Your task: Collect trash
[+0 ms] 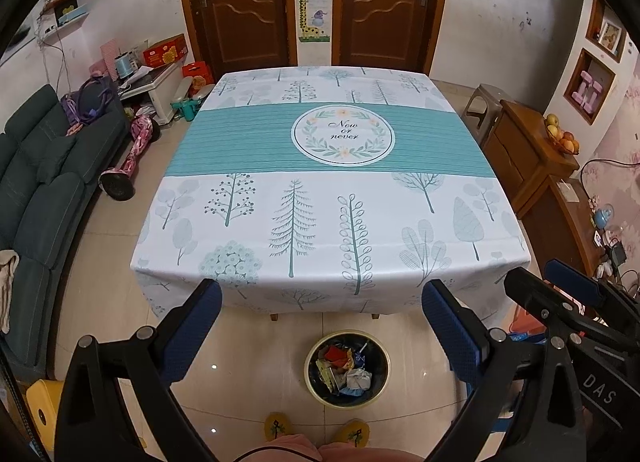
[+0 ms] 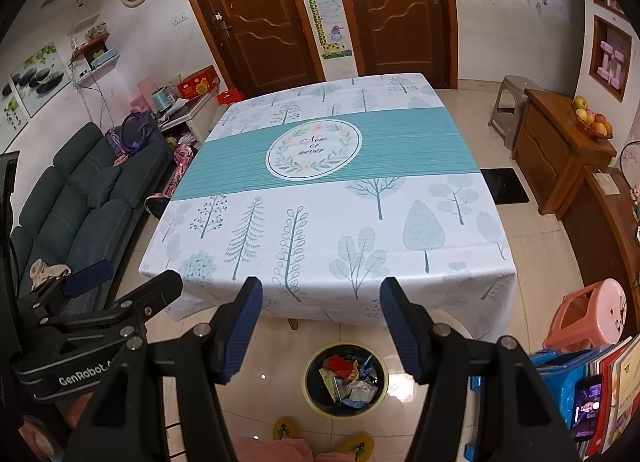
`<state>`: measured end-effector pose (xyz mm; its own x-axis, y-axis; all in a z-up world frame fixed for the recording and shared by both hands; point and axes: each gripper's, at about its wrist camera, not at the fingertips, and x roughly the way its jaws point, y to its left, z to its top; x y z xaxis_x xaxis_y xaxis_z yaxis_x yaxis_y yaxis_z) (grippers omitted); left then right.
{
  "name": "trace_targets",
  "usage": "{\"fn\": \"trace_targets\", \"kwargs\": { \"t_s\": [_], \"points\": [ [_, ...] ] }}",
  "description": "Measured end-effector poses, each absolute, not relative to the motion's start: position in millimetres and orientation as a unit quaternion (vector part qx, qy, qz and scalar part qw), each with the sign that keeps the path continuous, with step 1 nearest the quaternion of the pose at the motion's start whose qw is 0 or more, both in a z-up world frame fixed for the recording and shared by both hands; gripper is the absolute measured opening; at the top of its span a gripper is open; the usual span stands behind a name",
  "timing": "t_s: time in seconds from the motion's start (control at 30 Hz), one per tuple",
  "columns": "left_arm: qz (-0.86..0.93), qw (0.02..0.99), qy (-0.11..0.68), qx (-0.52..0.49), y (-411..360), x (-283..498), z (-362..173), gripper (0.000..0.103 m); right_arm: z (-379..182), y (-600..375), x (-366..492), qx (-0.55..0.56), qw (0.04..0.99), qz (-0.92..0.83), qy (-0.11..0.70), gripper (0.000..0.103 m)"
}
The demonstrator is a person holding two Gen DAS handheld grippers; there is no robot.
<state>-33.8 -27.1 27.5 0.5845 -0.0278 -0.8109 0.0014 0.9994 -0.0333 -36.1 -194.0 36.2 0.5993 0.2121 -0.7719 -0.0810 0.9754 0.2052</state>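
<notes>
Basically looks done, or close to it. Tablecloth [image 1: 332, 190] is bare in both wrist views: no wrappers, no paper, nothing lying on the tree print or the teal band. Judgement only, since the far edge is small and the fisheye bends it, but I see no debris there.

Trash [image 1: 346, 370] sits in the bin [image 1: 310, 376], on the floor at 6 o'clock from the table, just off the near edge of the cloth. Contents: red scrap, crumpled white paper, something blue, a yellowish packet. Bin reads roughly full to the rim line, nothing spilling over that I can see.

Left gripper [image 1: 322, 320]: jaws spread wide, nothing between the pads, bin visible through the gap. Right gripper [image 2: 320, 320]: also spread, empty, same bin framed between its fingers. Both hang above the near table edge, tilted down toward the floor. Right gripper shows at 3 o'clock in the left view, left gripper at 9 o'clock in the right view, so they are side by side and apart.

Person's slippers [image 1: 278, 424] at 6 o'clock, just behind the bin.

Left to do, as far as visible: nothing on the table. Floor tiles around the bin look clean too. Areas under the table are hidden, cannot tell.
</notes>
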Motion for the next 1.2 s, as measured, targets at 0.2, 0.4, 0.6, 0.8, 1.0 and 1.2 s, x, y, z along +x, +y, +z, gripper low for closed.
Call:
{"fn": "trace_targets", "kwargs": {
  "t_s": [0.2, 0.4, 0.6, 0.8, 1.0, 1.2],
  "points": [
    [-0.011, 0.890, 0.456, -0.012, -25.5, -32.7, 26.6, 0.099, 35.3, -194.5, -34.5, 0.077, 0.891, 0.081, 0.440, 0.061],
    [-0.017, 0.890, 0.455, -0.009, -23.6, -30.9, 26.3, 0.099, 34.8, -196.2, -33.9, 0.080, 0.891, 0.079, 0.439, 0.061],
    [-0.017, 0.890, 0.456, -0.009, -23.9, -30.7, 26.5, 0.099, 34.8, -196.4, -33.6, 0.080, 0.892, 0.080, 0.439, 0.061],
    [-0.017, 0.890, 0.456, -0.008, -24.2, -30.6, 26.5, 0.099, 34.8, -197.0, -33.4, 0.081, 0.891, 0.080, 0.439, 0.061],
    [-0.018, 0.889, 0.457, -0.007, -25.2, -29.6, 26.9, 0.099, 34.7, -197.5, -33.0, 0.081, 0.891, 0.080, 0.439, 0.061],
    [-0.018, 0.889, 0.457, -0.007, -26.0, -30.8, 27.7, 0.099, 34.2, -198.1, -33.4, 0.081, 0.891, 0.080, 0.439, 0.061]
  ]
}}
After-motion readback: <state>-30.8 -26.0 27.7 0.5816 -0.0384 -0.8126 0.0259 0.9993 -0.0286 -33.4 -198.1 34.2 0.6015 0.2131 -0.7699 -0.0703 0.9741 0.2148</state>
